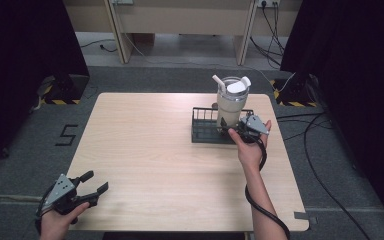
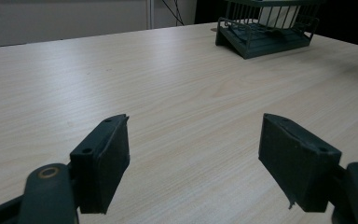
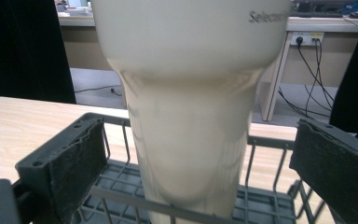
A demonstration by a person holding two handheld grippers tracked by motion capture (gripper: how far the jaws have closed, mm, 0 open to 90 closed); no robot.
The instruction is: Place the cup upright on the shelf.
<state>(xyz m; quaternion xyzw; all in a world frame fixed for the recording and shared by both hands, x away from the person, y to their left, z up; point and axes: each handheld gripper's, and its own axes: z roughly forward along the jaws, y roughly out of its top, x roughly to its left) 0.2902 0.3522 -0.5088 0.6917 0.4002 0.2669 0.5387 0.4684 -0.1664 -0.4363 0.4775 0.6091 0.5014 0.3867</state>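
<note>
Black pads (image 3: 81, 161) of the right gripper (image 3: 189, 168) stand open, untouching, either side of the cream tumbler (image 3: 191, 116) upright in the wire rack (image 3: 261, 196); rigid, smooth, likely slippery and top-heavy, so grip its narrow lower body.

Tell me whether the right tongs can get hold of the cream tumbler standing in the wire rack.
Probably yes: the right tongs stand open at the tumbler, its narrow lower body between the pads with gaps either side; the low wire rack leaves it exposed.

Tumbler (image 1: 230, 102) in rack (image 1: 202, 131) blocks right side; table (image 1: 145, 145) elsewhere open.
</note>
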